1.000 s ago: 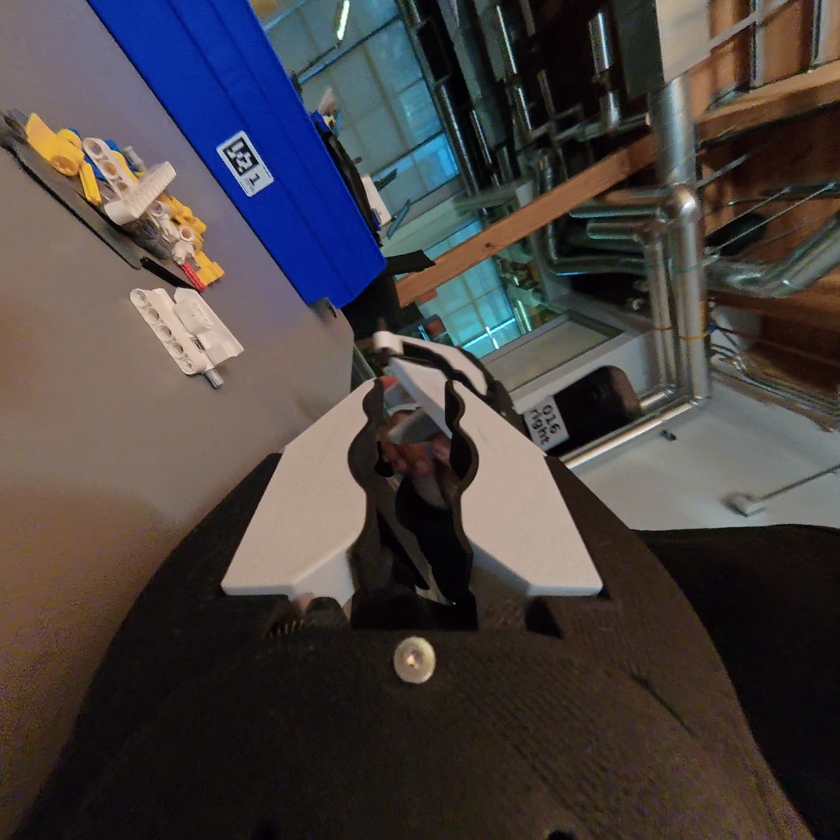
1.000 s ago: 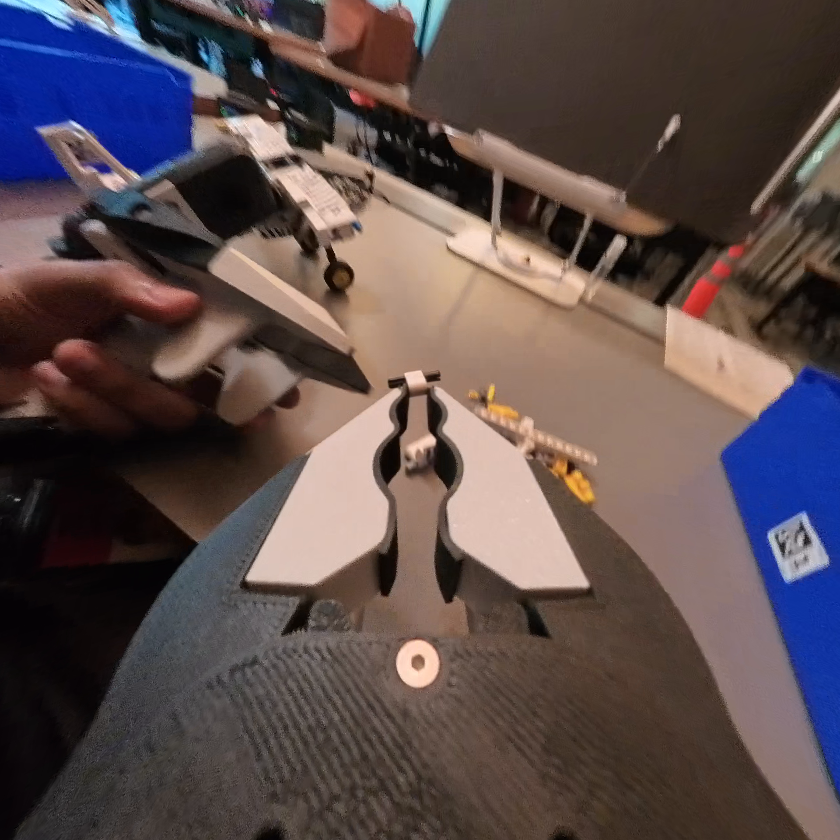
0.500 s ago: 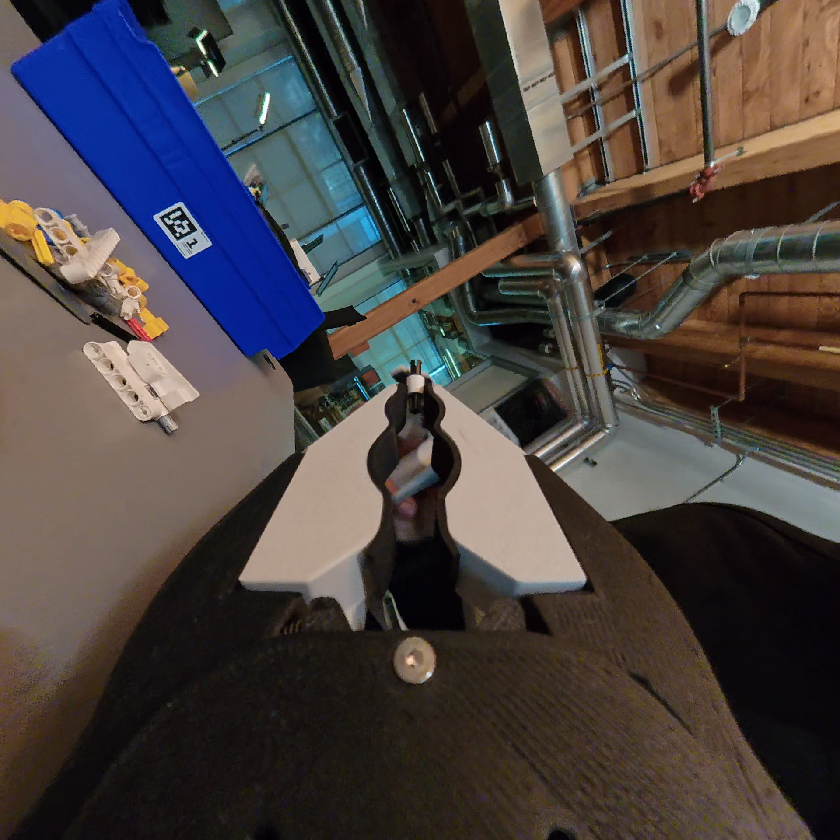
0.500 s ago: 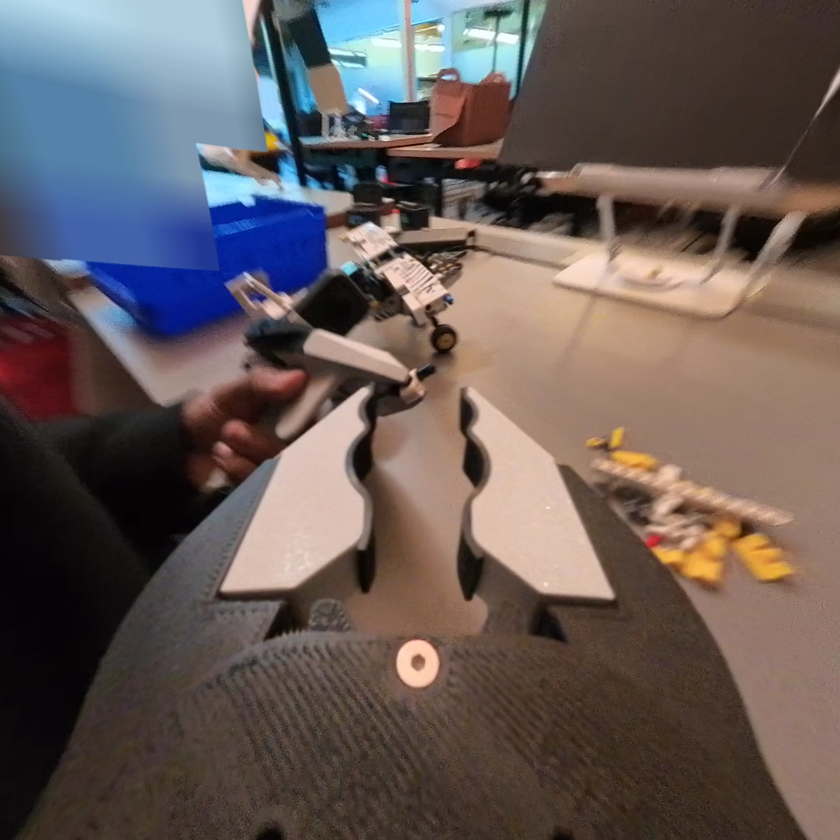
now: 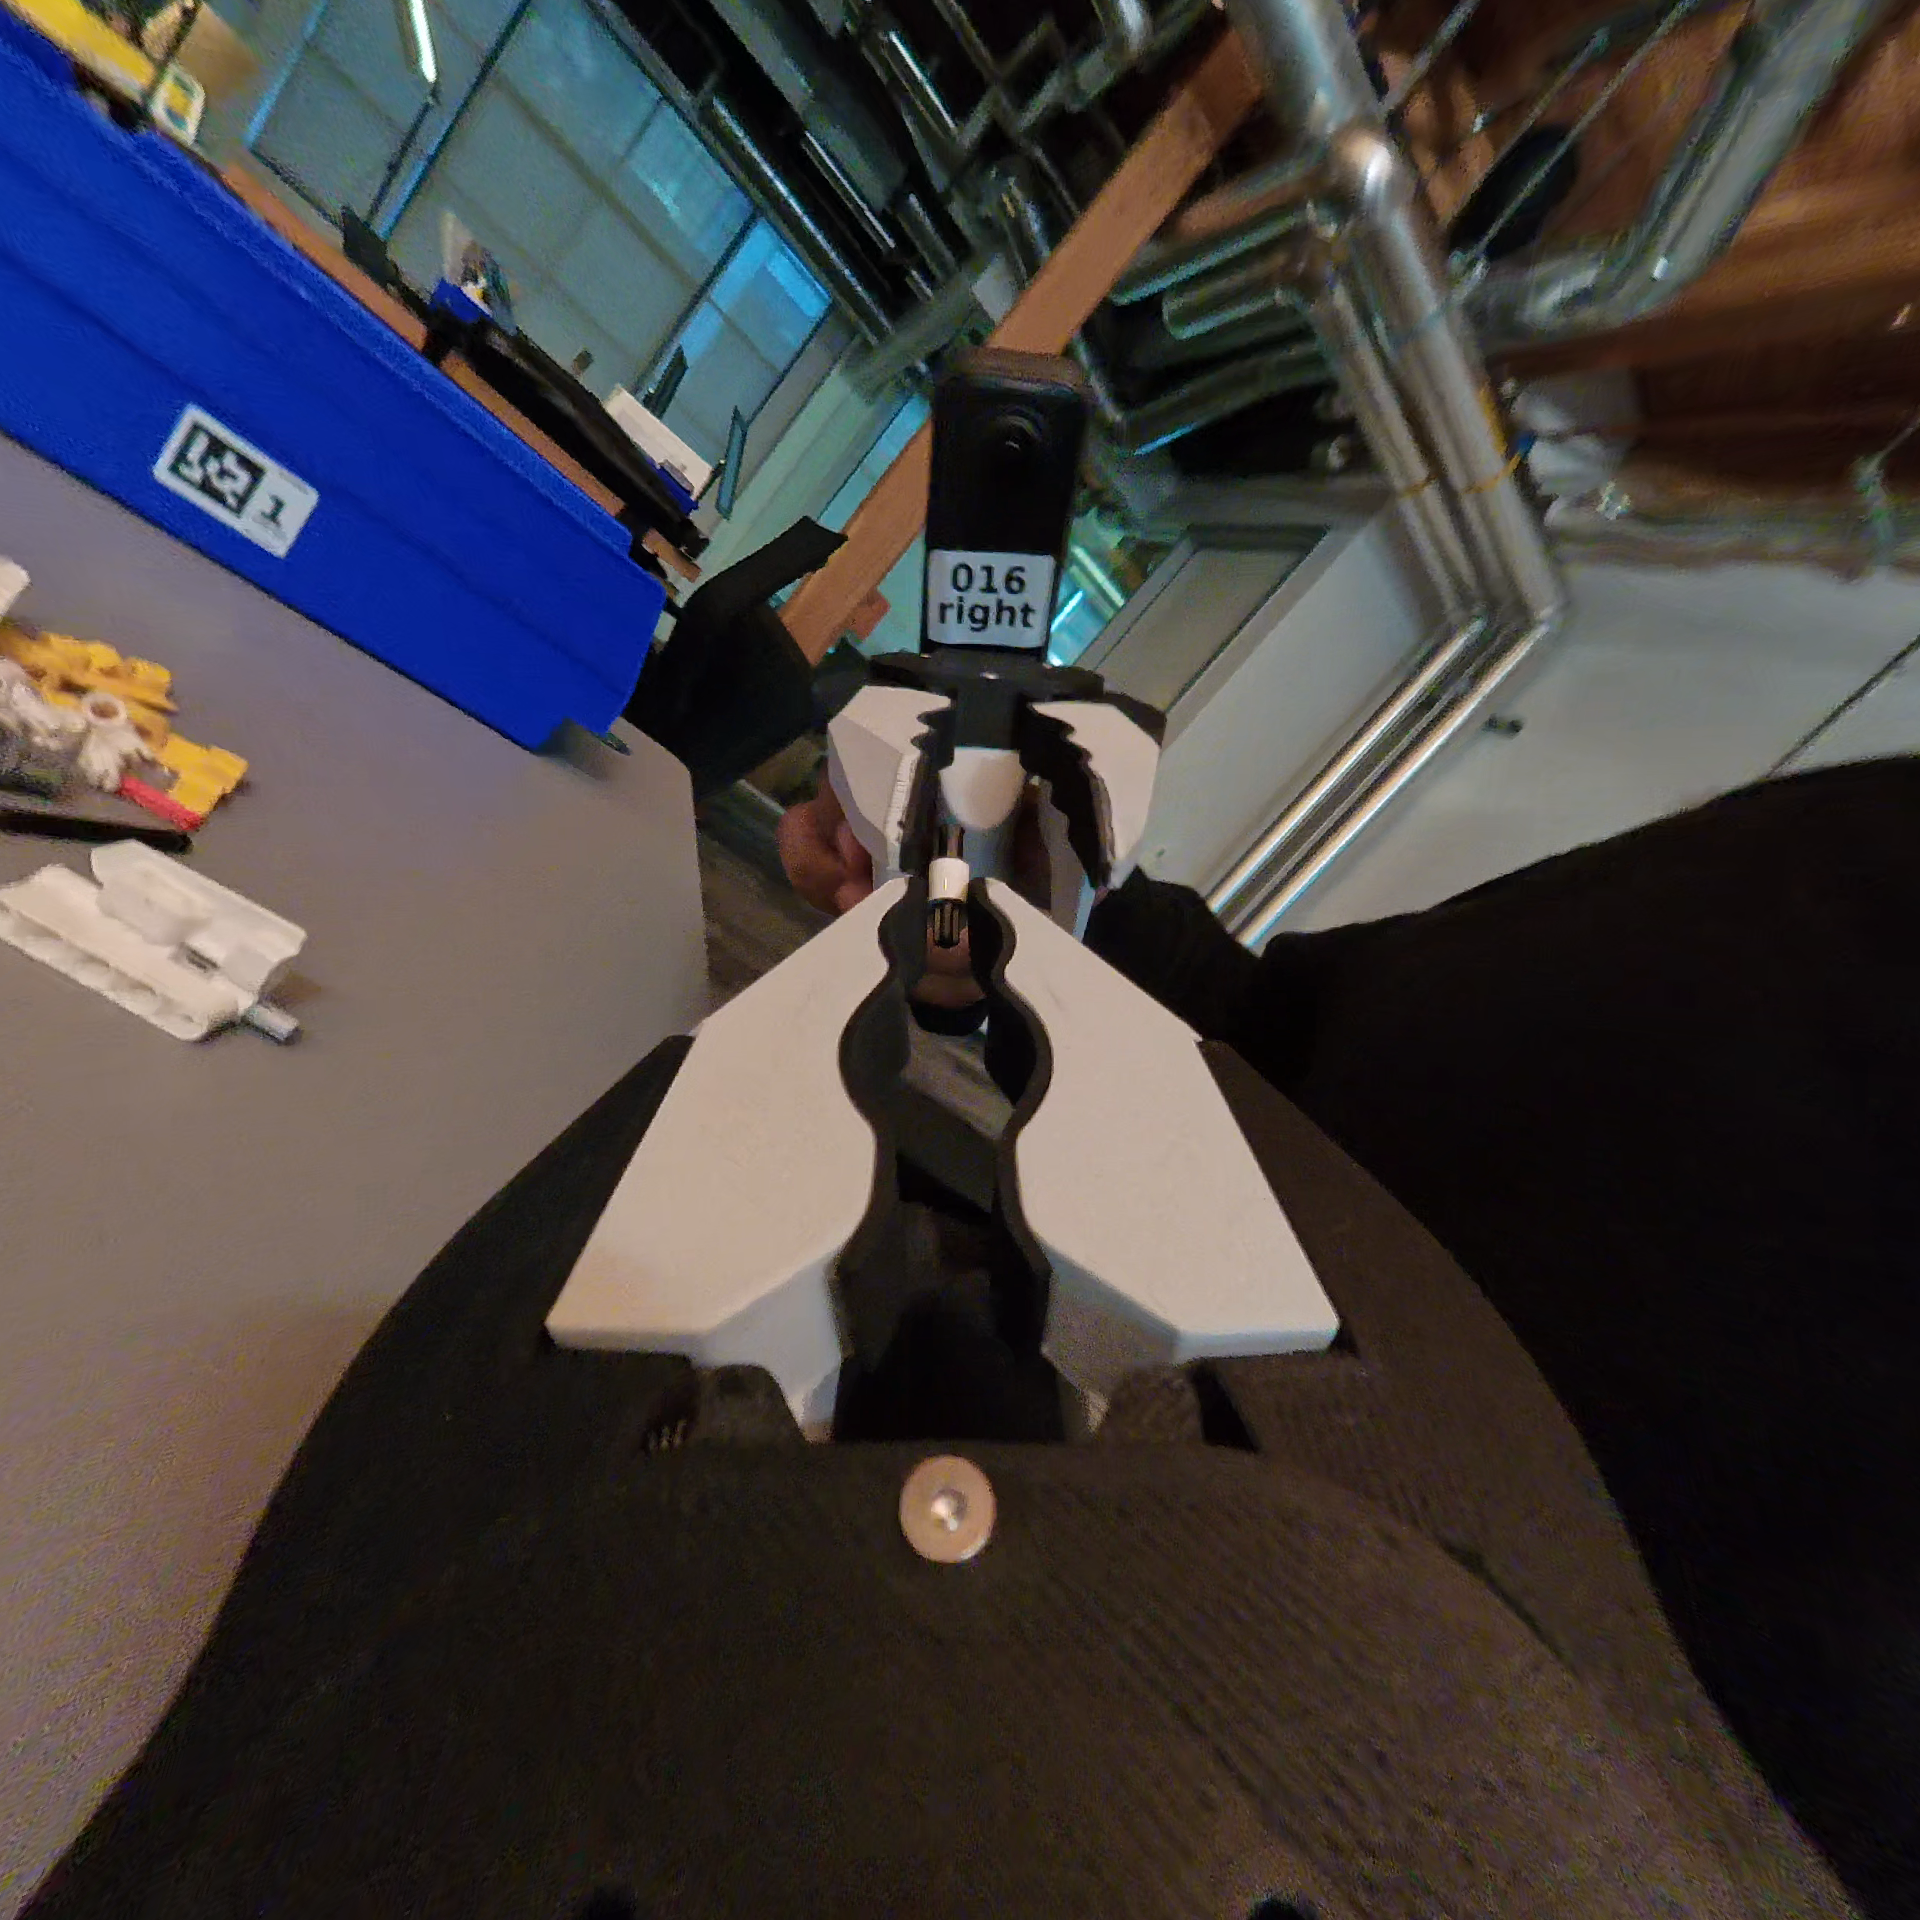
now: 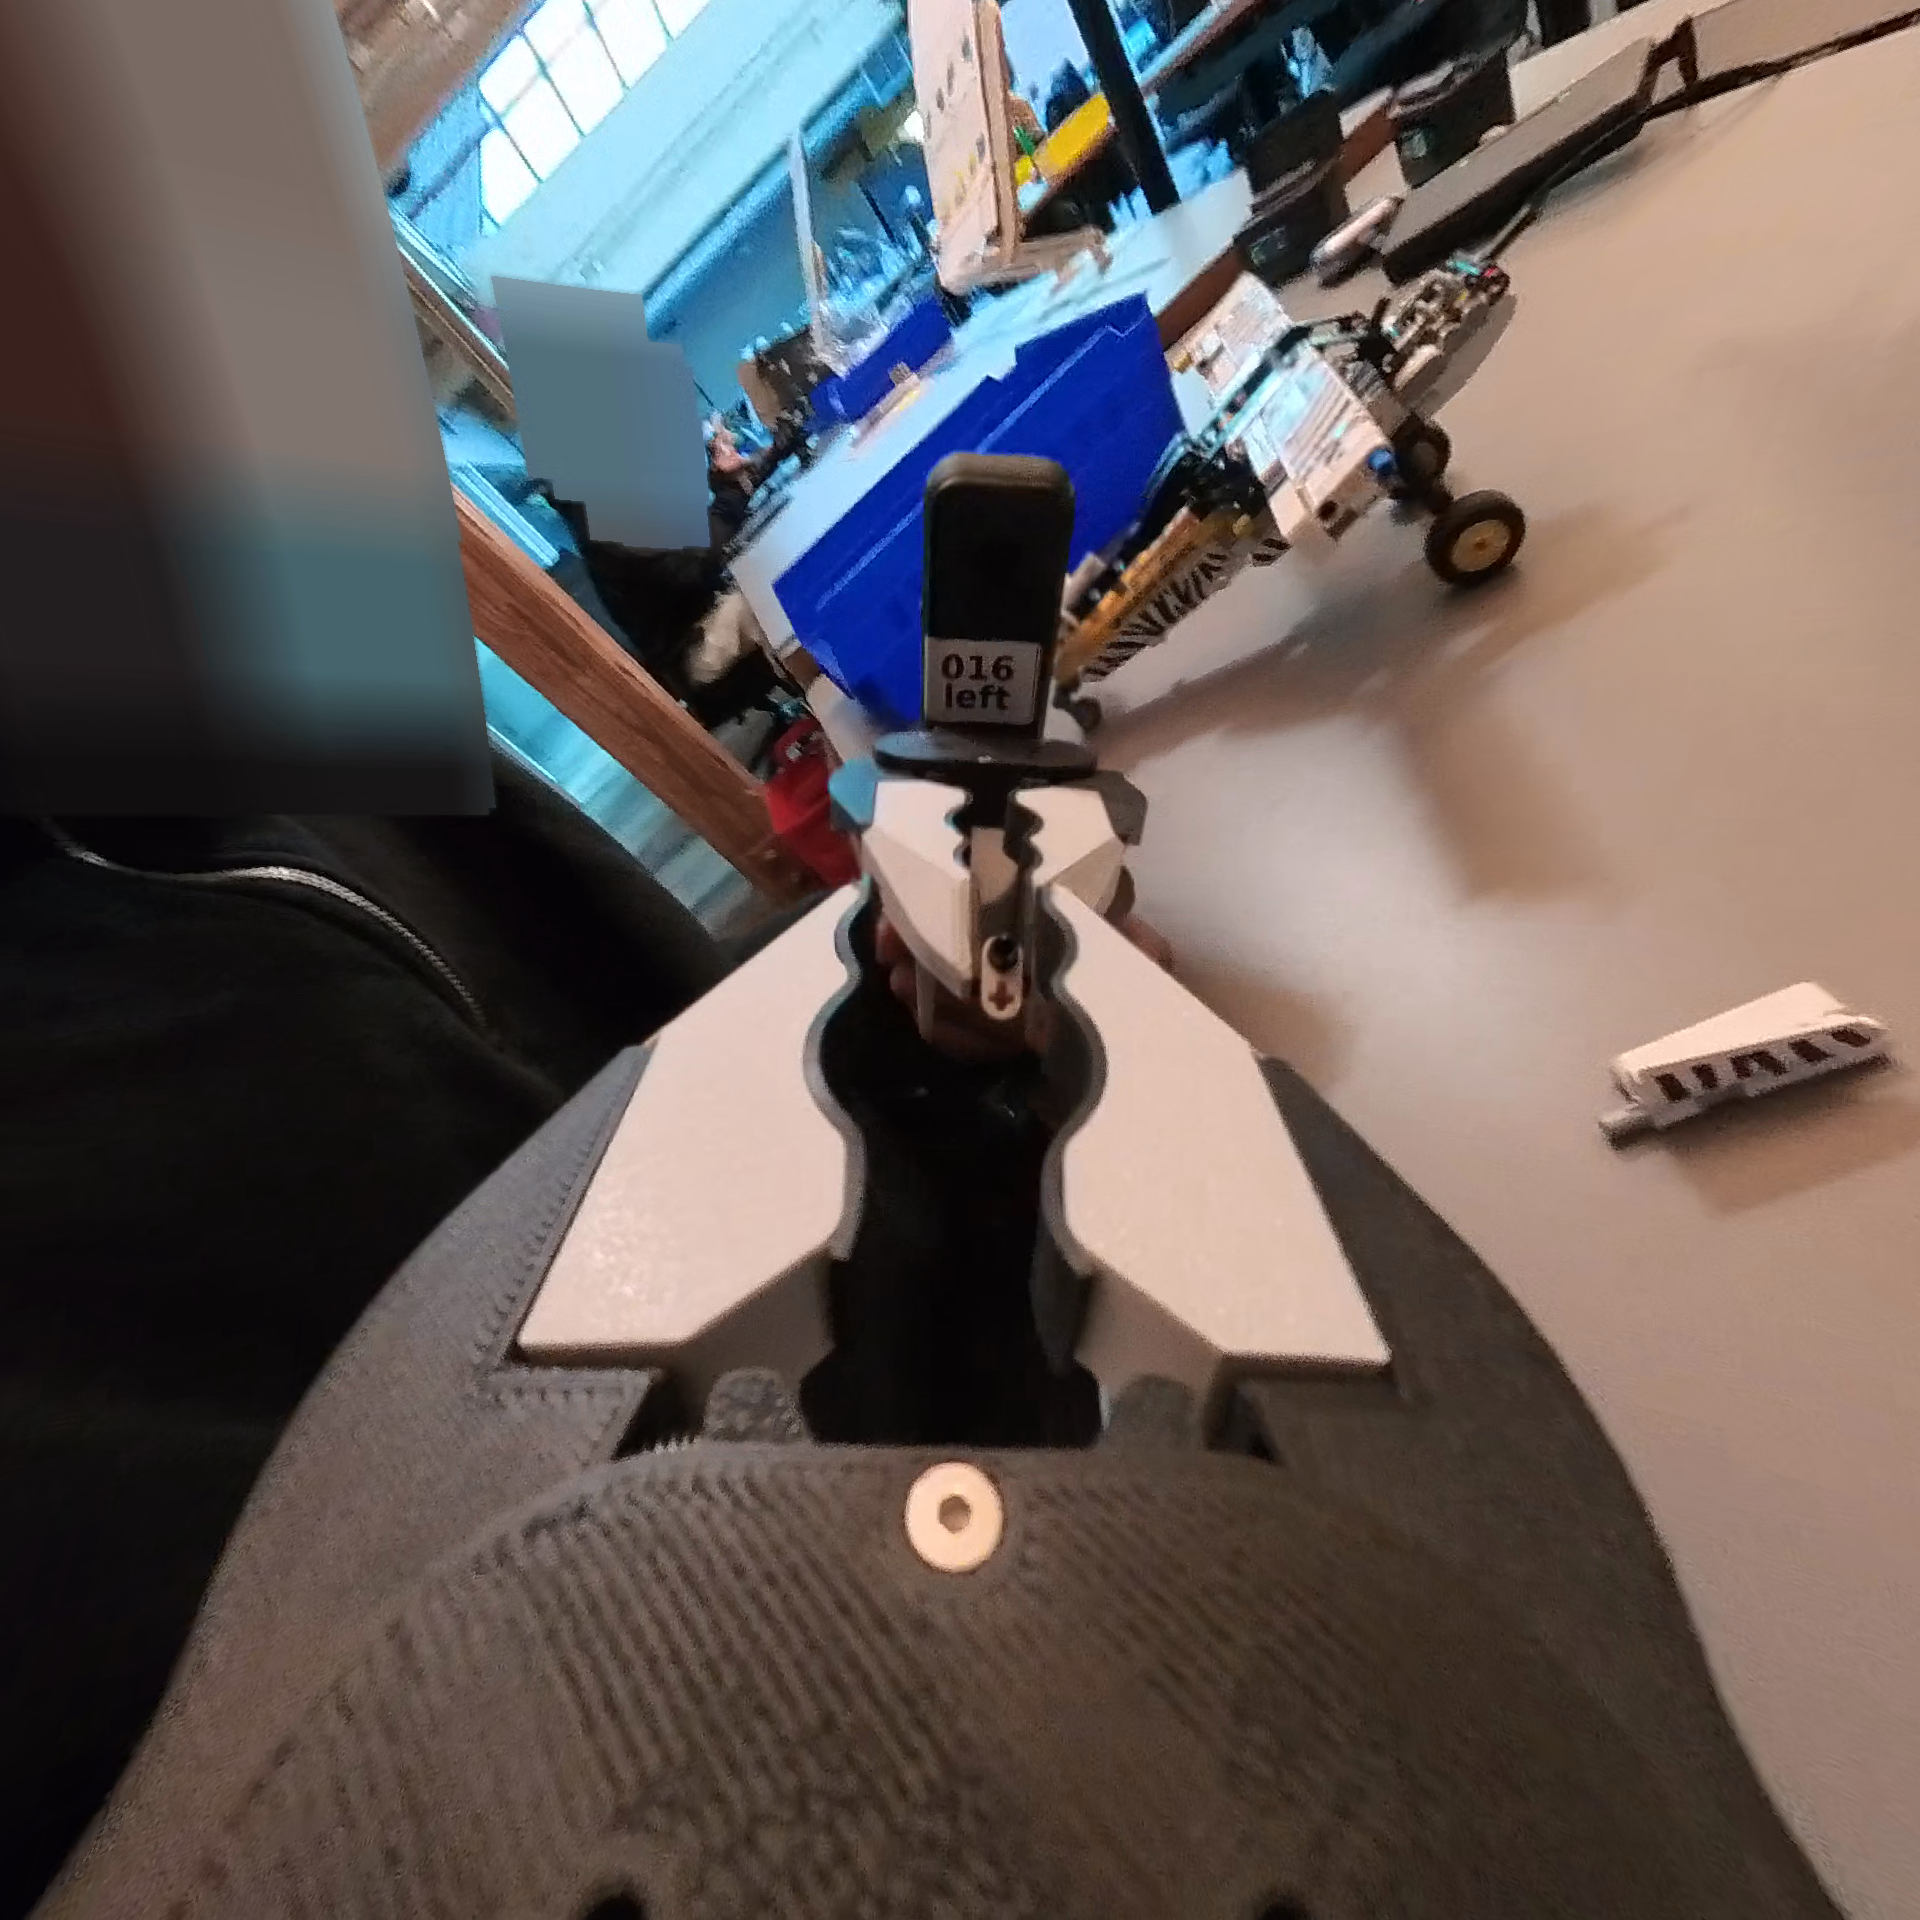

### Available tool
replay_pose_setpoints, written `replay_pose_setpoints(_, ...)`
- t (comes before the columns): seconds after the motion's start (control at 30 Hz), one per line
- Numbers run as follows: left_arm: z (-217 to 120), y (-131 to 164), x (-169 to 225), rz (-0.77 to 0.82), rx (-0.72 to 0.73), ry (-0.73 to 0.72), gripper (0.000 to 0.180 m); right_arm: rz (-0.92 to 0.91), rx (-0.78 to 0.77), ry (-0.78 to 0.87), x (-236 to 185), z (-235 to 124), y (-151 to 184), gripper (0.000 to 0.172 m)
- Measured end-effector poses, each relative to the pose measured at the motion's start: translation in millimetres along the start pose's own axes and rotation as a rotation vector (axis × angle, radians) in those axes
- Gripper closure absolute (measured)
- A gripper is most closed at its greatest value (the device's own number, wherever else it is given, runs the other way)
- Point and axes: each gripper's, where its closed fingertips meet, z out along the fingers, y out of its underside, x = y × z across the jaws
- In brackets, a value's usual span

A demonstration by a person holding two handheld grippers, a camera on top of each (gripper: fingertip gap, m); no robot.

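My left gripper [image 5: 948,906] is shut on a small white connector piece on a short black pin [image 5: 948,878], held at the very fingertips above the table edge. My right gripper [image 5: 989,831] faces it tip to tip, with its jaws spread. In the right wrist view my right gripper [image 6: 966,920] is open, and its fingers [image 6: 727,1091] stand on either side of the left gripper's [image 6: 1000,961] tip without pressing on it. The white piece [image 6: 1001,982] shows there end-on, with a round hole and a cross hole.
A grey table [image 5: 312,1195] carries a white brick assembly [image 5: 156,935], a pile of yellow and white bricks [image 5: 94,717] and a blue bin [image 5: 312,436]. The right wrist view shows a wheeled brick model [image 6: 1351,416], a loose white beam [image 6: 1745,1070] and a person's black sleeve [image 6: 260,1039]. My two grippers' fingertips are within a few centimetres of each other.
The small piece passed from my right gripper to my left. The left jaws closed on it and the right jaws opened. Both grippers then swung to face each other tip to tip.
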Motion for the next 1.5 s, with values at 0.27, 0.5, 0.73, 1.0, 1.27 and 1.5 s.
replay_pose_setpoints(0.27, -2.6, -7.1, 8.7, 0.088, 0.053, 0.025, 0.178, 0.009, 0.103, -0.017, 4.8, -0.5, -6.6, 0.160)
replay_pose_setpoints(0.5, -2.6, -7.8, 8.0, 0.105, 0.061, 0.011, 0.178, -0.072, 0.076, 0.009, 2.4, 6.2, -7.7, 0.169)
replay_pose_setpoints(0.73, -6.0, -14.1, 6.5, 0.086, 0.100, 0.012, 0.178, -0.082, 0.099, 0.011, 5.0, 10.4, -12.0, 0.169)
replay_pose_setpoints(1.0, -6.1, -15.0, 4.3, 0.071, 0.108, 0.008, 0.177, -0.142, 0.071, 0.056, 6.7, 10.7, -12.9, 0.171)
replay_pose_setpoints(1.27, -7.9, -17.6, 3.0, 0.041, 0.128, 0.016, 0.172, -0.092, 0.111, 0.047, 10.8, 5.5, -14.3, 0.170)
replay_pose_setpoints(1.5, -7.1, -16.5, 1.0, 0.041, 0.119, 0.002, 0.180, -0.058, 0.136, 0.027, 10.7, 3.2, -14.6, 0.170)
